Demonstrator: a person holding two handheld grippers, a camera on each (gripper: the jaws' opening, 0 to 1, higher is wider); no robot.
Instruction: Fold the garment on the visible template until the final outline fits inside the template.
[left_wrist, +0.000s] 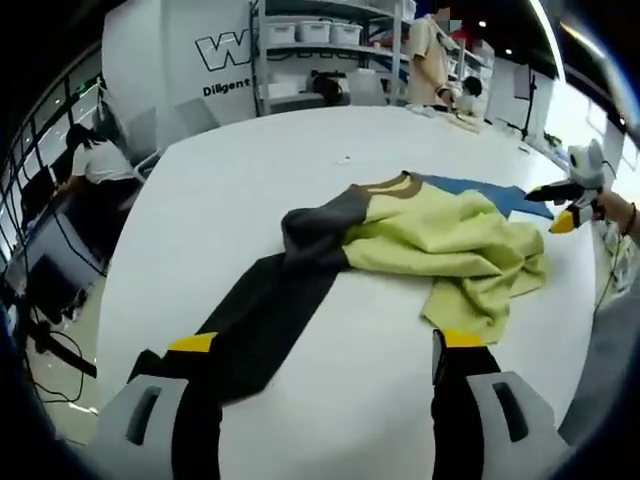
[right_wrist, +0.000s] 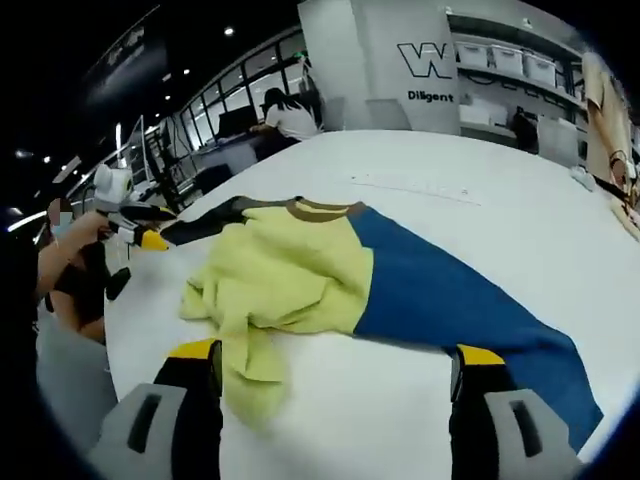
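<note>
Both claws gape wide; garment (left_wrist: 420, 240) shows its dark sleeve (left_wrist: 260, 320) in the left gripper view.

The room is bright from ceiling lamps above me, and the white table (left_wrist: 300, 180) reflects this light evenly, so the shadows under the garment (left_wrist: 430, 245) are only soft and weak. In the left gripper view there is strong glare at the upper right edge, and in the right gripper view the upper left part stays dark, with small lamp spots. Both pictures bend strongly at the edges and are a little blurred, especially the far shelves (left_wrist: 320, 40).
</note>
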